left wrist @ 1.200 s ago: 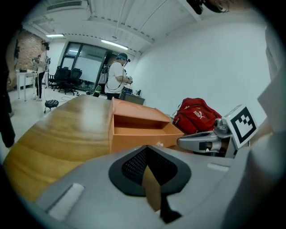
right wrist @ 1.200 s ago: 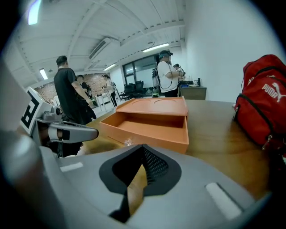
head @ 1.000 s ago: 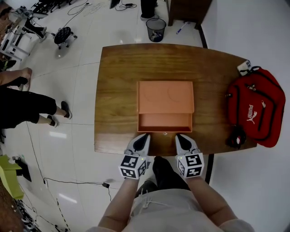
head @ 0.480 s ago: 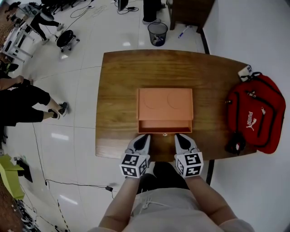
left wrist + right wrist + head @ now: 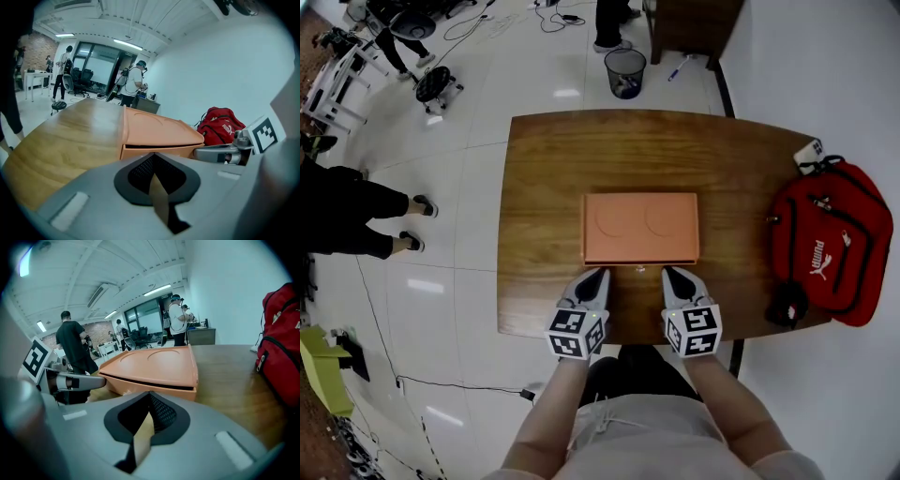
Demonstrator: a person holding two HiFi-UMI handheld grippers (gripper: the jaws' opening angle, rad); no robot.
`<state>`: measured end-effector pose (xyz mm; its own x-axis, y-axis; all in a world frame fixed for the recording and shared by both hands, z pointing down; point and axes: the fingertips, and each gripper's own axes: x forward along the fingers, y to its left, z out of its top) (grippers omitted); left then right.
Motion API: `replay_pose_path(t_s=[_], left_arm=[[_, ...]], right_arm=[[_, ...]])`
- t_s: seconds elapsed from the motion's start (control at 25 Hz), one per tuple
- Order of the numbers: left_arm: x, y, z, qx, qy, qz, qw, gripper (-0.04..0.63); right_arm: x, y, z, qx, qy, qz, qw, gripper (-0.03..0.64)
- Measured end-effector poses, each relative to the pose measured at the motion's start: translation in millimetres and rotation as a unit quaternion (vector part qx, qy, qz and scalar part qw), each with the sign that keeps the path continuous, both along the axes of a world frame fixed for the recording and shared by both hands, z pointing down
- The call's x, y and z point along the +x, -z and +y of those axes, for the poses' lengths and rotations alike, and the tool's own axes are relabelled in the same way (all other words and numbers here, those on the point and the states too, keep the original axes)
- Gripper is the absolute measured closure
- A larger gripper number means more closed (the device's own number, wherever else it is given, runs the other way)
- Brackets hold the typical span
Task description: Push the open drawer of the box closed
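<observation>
An orange box [image 5: 640, 228] lies flat in the middle of the wooden table [image 5: 544, 169]. Its drawer front [image 5: 640, 262] sits flush with the box's near side. My left gripper [image 5: 601, 273] and my right gripper [image 5: 667, 272] are both shut, their tips at the drawer front, left and right of its middle. In the left gripper view the box [image 5: 159, 131] is just beyond my left gripper [image 5: 153, 157], with a thin dark slit above the drawer front [image 5: 159, 151]. In the right gripper view the drawer front [image 5: 154, 387] stands just past my right gripper [image 5: 150, 397].
A red backpack [image 5: 830, 239] lies at the table's right edge, with a small white object [image 5: 807, 150] behind it. A black waste bin [image 5: 624, 67] stands on the floor beyond the table. A person's legs [image 5: 356, 211] are on the left. The near table edge [image 5: 619, 333] is under my grippers.
The drawer stood open a second ago and has slid into the box. Both grippers moved forward against its front together.
</observation>
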<state>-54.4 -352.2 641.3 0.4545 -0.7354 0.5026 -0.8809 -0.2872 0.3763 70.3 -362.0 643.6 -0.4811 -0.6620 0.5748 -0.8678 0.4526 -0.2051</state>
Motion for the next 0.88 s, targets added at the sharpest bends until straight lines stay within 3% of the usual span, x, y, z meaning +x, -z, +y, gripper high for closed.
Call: replay_pose_path(t_s=[0.48,0.72,0.88], left_arm=[[1.8,9.9,-0.8,0.028,-0.014,-0.012,0.9995,0.589],[6.6,86.7,13.4,0.115,-0.017,0.013,0.9931,0.589],[6.8,142.0,30.2,0.181,-0.032,0.001,0.983,0.589]], right_arm=[[7.5,2.1,-3.4,0.029,0.002,0.006,1.0,0.611],[8.7,56.0,14.2,0.079,0.011,-0.014,0.997,0.611],[5.3,110.7,28.2,0.145,0.017,-0.016,0.989,0.611]])
